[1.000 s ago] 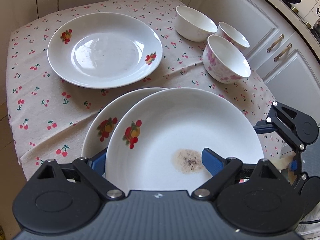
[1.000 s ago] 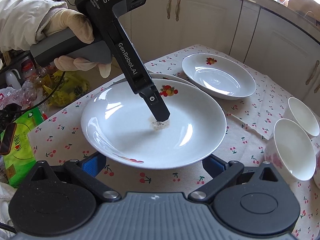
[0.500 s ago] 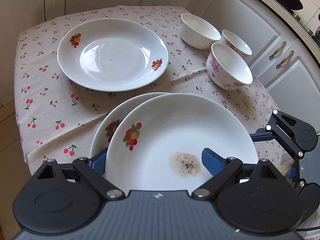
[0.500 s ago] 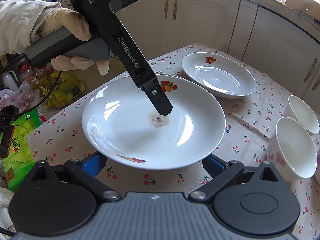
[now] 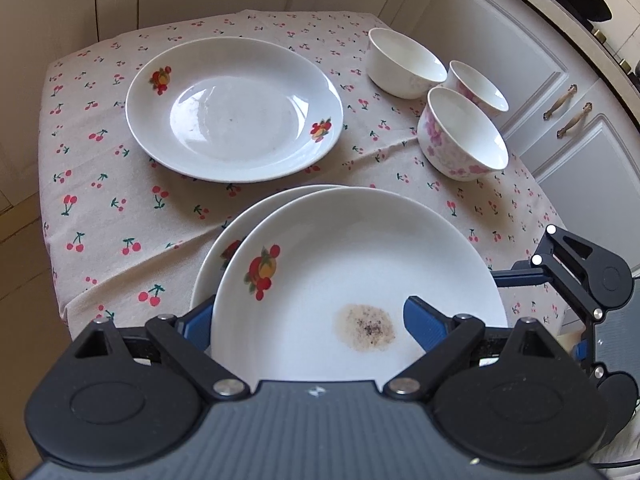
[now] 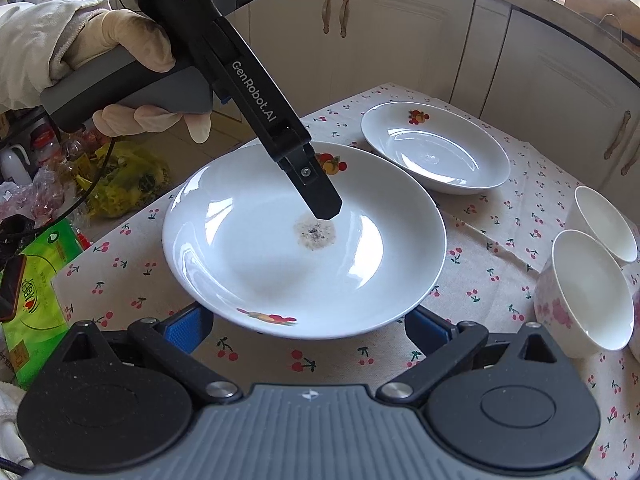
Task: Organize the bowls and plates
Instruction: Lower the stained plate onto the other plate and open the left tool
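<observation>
A white plate with a brown stain (image 5: 360, 260) (image 6: 260, 272) lies on top of a second fruit-print plate (image 5: 224, 240) at the near end of the cherry-print table. My left gripper (image 5: 308, 316) is open and straddles the stained plate's rim. One finger (image 6: 320, 196) hovers just above the stain, and the other is hidden behind the rim. My right gripper (image 6: 304, 324) is open at the opposite rim, its fingertips covered by the plate's edge. A third plate (image 5: 234, 108) (image 6: 436, 152) lies alone further back.
Three bowls (image 5: 404, 62) (image 5: 476, 84) (image 5: 464, 132) cluster at the table's right side, near white cabinets (image 5: 580, 128). A gloved hand (image 6: 132, 40) holds the left gripper. A green packet (image 6: 44, 280) and bags lie beyond the table's left edge.
In the right wrist view the left gripper's finger has risen slightly off the stain, which now shows whole. The plates and bowls have not shifted.
</observation>
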The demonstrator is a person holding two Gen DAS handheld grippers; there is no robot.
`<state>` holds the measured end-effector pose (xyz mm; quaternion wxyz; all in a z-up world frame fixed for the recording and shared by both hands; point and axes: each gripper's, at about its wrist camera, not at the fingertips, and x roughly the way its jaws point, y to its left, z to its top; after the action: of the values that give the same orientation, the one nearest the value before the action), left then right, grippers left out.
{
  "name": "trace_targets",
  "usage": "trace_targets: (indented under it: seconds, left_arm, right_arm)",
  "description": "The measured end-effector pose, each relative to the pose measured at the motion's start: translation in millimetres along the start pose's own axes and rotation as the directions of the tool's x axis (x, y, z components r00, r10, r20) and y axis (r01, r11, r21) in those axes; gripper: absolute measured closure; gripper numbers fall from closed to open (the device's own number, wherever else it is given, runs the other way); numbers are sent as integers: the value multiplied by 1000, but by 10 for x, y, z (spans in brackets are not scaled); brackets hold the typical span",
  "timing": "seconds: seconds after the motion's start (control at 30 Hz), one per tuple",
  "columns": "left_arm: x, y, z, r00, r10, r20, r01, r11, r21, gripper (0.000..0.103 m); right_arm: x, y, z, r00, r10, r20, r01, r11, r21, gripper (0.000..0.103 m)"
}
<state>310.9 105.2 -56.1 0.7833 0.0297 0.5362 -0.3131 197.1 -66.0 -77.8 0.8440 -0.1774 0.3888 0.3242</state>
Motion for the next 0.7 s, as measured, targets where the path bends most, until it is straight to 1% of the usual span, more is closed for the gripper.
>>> trace_targets:
  seconds: [0.13,0.2,0.27,0.53,0.63,0.7]
  left_arm:
    - [20,-30,15,999,27,-28,-27,999,22,9]
    - [46,-55,20,998,41,-41,-39,998,40,7]
    - [78,-86,18,997,58,-51,-55,997,63,7]
    - [193,-135,37,995,64,-72,-58,994,87,7]
    - [230,-182,42,994,82,-78,-73,992,107,7]
    - [246,-210,53,992,97,-79,-88,989,116,4]
  right_arm:
    - [-2,-7,12,1000,-3,-6,3,1000,8,0]
    - [-9,-9,18,1000,0,-8,0,1000,17,0]
    - [-22,-10,19,1000,-1,-7,1,1000,28,0]
    - [-128,21,5,1000,-17,4,17,999,45,0]
    - [-161,19,0,1000,-20,9,20,998,52,0]
    - [-158,-2,2,1000,-20,12,19,998,57,0]
